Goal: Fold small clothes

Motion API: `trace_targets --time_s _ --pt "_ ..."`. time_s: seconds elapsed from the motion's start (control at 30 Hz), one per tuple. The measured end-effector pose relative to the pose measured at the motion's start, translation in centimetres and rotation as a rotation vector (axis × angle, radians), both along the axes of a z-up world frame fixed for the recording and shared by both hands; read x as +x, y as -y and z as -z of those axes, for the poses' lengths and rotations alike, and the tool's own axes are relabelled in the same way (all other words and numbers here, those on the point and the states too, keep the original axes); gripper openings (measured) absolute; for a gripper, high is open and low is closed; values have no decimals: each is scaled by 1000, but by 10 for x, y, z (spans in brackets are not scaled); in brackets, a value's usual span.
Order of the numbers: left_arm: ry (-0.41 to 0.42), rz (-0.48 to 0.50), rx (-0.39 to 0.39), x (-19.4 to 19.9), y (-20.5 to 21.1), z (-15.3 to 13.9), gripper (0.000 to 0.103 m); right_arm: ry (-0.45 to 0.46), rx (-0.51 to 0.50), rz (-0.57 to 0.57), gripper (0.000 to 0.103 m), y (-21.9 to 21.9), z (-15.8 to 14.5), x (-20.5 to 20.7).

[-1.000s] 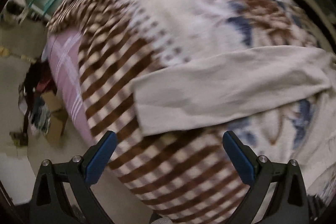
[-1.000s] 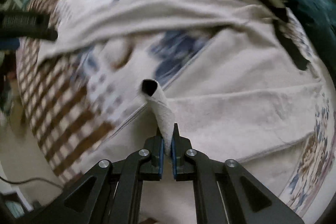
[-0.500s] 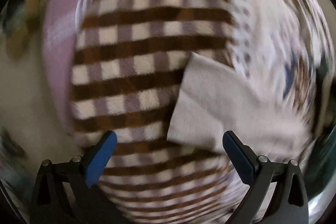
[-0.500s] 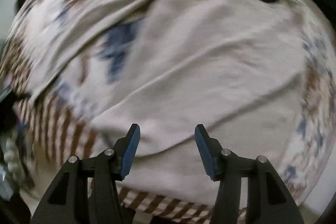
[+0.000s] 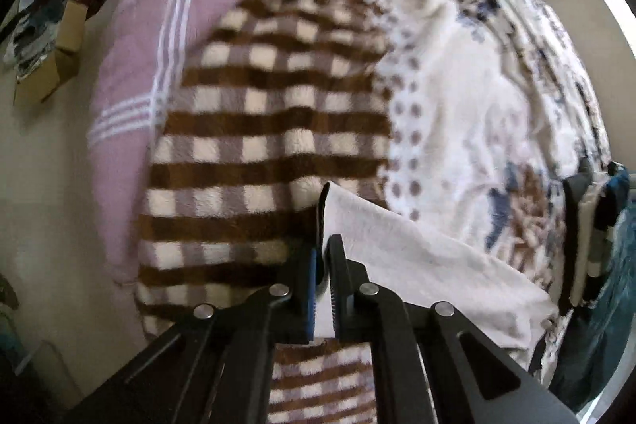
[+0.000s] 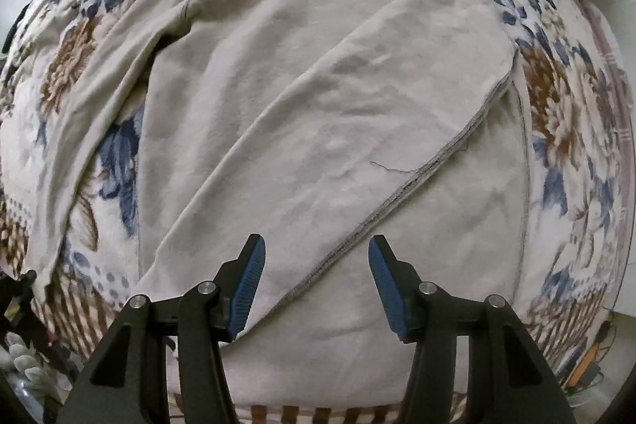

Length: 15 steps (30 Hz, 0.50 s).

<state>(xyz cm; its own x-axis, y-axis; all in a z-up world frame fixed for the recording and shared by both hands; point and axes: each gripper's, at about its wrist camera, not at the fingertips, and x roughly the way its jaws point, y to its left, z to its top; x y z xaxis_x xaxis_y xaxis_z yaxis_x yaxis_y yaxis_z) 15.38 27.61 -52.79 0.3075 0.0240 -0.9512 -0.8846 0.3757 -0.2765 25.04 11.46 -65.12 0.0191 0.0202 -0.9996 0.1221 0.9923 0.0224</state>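
Now my left gripper (image 5: 322,265) has clamped the shirt's (image 6: 302,98) left sleeve cuff (image 5: 338,213); right gripper (image 6: 314,285) has let go, jaws wide, empty.

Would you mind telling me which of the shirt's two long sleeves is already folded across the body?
The sleeve on the right of the right wrist view, lying diagonally over the shirt toward the open right gripper. The other sleeve still trails onto the floral blanket.
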Motion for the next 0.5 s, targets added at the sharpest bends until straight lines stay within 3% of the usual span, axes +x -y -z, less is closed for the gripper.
trace_targets --time_s 0.13,0.33,0.43,0.5 --pt "35 75 98 1 19 -36 1 24 19 -29 56 23 -22 -9" --pt "117 138 164 10 36 -80 1 41 53 -12 56 74 -59 -20" --pt "194 241 225 28 61 -112 1 57 57 -5 56 97 -75 -30" --pt "260 378 276 49 95 -141 1 47 62 6 56 107 -81 -38"
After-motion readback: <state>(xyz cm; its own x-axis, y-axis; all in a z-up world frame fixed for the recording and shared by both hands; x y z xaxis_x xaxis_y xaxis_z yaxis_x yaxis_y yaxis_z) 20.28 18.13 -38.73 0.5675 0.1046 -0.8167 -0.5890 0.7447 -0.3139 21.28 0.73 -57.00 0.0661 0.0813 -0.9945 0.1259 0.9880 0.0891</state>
